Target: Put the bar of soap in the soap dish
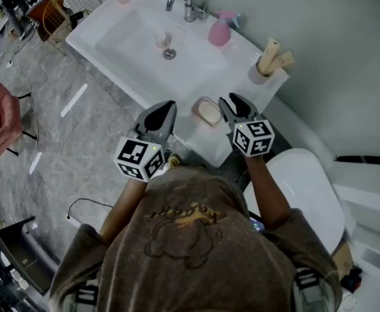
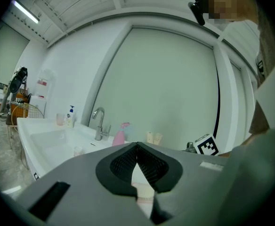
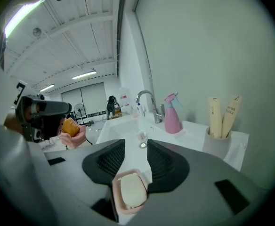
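A cream bar of soap (image 1: 210, 114) lies in a pink soap dish (image 1: 200, 104) on the front rim of the white washbasin (image 1: 112, 15). In the right gripper view the soap (image 3: 132, 190) sits in the dish (image 3: 116, 197), below and between the jaws. My right gripper (image 1: 234, 104) (image 3: 135, 144) hovers just right of the dish, open, with nothing between its pads. My left gripper (image 1: 165, 111) (image 2: 137, 146) hangs just left of the dish, its jaws meeting at the tips and holding nothing.
At the back of the basin stand a chrome tap (image 1: 185, 2), a pink spray bottle (image 1: 219, 30) and a cup of tubes (image 1: 269, 60). A white toilet (image 1: 310, 190) is on the right. A wire basket (image 1: 65, 6) and a pink stool (image 1: 0, 117) stand on the floor to the left.
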`<state>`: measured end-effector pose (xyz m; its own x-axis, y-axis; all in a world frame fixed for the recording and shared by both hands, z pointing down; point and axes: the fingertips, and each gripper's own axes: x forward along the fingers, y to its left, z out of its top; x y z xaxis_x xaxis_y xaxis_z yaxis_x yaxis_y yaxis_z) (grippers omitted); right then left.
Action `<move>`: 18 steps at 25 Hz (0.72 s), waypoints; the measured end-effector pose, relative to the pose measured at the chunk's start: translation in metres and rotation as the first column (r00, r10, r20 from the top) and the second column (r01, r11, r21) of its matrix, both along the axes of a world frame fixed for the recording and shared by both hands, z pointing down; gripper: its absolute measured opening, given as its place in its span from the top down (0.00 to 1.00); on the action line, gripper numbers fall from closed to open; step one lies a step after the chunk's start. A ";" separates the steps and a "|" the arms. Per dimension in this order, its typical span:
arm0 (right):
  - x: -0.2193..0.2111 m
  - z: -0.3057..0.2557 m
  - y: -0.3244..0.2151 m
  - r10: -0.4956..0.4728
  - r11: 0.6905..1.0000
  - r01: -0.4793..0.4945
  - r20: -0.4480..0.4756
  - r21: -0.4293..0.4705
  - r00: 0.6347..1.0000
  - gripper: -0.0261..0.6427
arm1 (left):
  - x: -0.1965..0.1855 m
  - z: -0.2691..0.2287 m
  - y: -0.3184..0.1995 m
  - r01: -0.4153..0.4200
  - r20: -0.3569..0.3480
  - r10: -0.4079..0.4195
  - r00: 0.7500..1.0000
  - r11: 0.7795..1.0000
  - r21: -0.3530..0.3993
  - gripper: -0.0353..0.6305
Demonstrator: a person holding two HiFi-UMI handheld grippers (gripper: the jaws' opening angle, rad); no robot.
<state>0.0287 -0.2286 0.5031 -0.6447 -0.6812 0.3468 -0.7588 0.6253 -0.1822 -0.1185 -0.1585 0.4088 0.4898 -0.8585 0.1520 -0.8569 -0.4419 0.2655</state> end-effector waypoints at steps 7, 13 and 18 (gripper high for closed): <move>0.022 -0.057 0.027 0.041 0.995 -0.046 0.060 0.088 0.997 0.74 | 0.017 -0.004 -0.002 -0.054 -0.011 0.054 0.998 0.998 0.018 0.94; 0.038 -0.082 0.058 0.066 0.985 -0.080 0.090 0.155 0.994 0.75 | 0.034 -0.006 -0.003 -0.102 -0.018 0.103 0.995 0.994 0.031 0.94; 0.054 -0.084 0.073 0.109 0.976 -0.125 0.101 0.179 0.989 0.76 | 0.049 -0.002 -0.005 -0.132 -0.019 0.133 0.991 0.991 0.032 0.95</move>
<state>0.0824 -0.1555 0.4189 -0.5796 -0.8006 0.1519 -0.8144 0.5624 -0.1432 -0.0691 -0.1634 0.4071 0.6022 -0.7900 0.1151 -0.7847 -0.5591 0.2677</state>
